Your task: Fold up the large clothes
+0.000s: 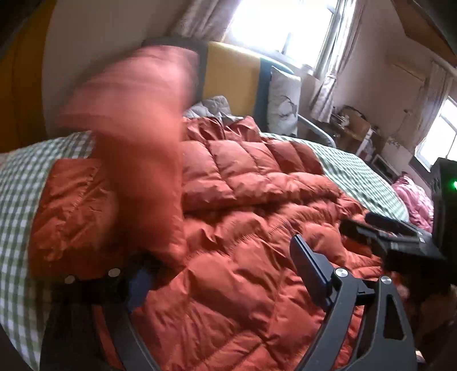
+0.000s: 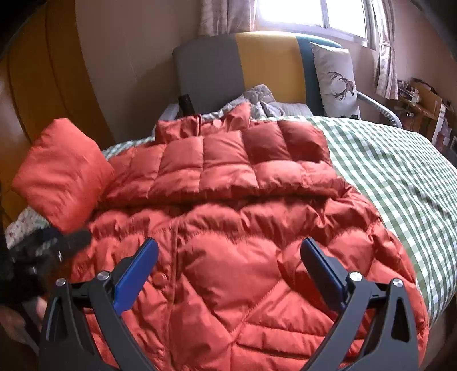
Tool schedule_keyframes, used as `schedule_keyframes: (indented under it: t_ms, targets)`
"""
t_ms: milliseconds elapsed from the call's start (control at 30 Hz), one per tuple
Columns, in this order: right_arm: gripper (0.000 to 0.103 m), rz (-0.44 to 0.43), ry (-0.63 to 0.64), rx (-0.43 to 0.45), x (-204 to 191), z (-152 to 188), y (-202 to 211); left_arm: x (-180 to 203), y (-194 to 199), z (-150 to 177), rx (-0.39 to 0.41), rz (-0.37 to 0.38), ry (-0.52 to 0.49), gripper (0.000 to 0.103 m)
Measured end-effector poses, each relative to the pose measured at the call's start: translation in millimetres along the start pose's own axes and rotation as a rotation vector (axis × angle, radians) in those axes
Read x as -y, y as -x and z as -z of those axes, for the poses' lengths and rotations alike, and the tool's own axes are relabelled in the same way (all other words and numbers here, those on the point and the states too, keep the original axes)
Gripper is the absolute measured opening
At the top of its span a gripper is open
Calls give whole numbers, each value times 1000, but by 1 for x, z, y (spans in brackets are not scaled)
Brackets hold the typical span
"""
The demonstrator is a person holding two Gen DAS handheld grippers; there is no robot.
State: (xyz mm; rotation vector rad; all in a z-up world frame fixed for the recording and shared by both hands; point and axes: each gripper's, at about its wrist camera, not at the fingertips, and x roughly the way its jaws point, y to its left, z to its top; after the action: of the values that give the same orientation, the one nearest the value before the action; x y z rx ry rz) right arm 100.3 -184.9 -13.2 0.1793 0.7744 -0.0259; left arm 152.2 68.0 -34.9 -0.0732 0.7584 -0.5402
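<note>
We see a home bedroom: green-and-white checked bedsheet (image 2: 385, 159) at right, grey-yellow-teal padded headboard (image 2: 265, 65) and curtained window (image 2: 308, 14) above.

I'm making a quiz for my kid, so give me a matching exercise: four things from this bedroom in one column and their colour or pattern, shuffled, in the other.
Things:
1. jacket
2. bedsheet
3. pillow
4. right gripper pads

Looks:
A. white with a deer print
B. blue
C. orange, quilted
D. green and white checks

Pairs: 1-C, 2-D, 3-A, 4-B
</note>
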Motion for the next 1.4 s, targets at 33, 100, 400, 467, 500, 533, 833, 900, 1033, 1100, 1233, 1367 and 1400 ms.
schedule_keyframes:
  t_ms: [33, 100, 400, 467, 500, 533, 833, 900, 1033, 1100, 1233, 1367, 1400]
  targets:
    - [99, -9, -8, 2, 1, -2, 1, 3, 3, 4, -3, 9, -12, 88]
    - [95, -35, -25, 3, 2, -7, 3, 12, 10, 12, 1, 14, -55, 90]
    - [86, -247, -67, -117, -28, -27, -35, -47, 44, 50, 10, -148, 131, 90]
    - [83, -275, -58, -184, -43, -27, -56, -66, 48, 52, 10, -167, 210, 90]
    - [81, -285, -55, -214, -49, -26, -67, -73, 47, 53, 8, -188, 240, 90]
    - [74, -292, -47, -235, -57, -25, -75, -78, 47, 55, 4, -223, 262, 90]
    - [19, -231, 94, -211, -78, -59, -56, -94, 37, 47, -27, -336, 342, 90]
    - [24, -192, 187, -199, -80, -61, -46, -94, 31, 41, -37, -319, 353, 90]
    - [50, -195, 205, -195, -66, -50, -41, -87, 21, 41, -51, -341, 333, 90]
    - [59, -205, 135, -145, -49, -52, -36, -85, 19, 44, -53, -354, 324, 90]
    - [60, -275, 51, -140, -41, -61, -52, -82, 19, 46, -57, -381, 313, 90]
    - [39, -319, 106, -243, -66, -59, -91, -87, 22, 47, -55, -392, 335, 90]
    - [21, -318, 143, -251, -71, -59, -95, -88, 24, 47, -52, -397, 342, 90]
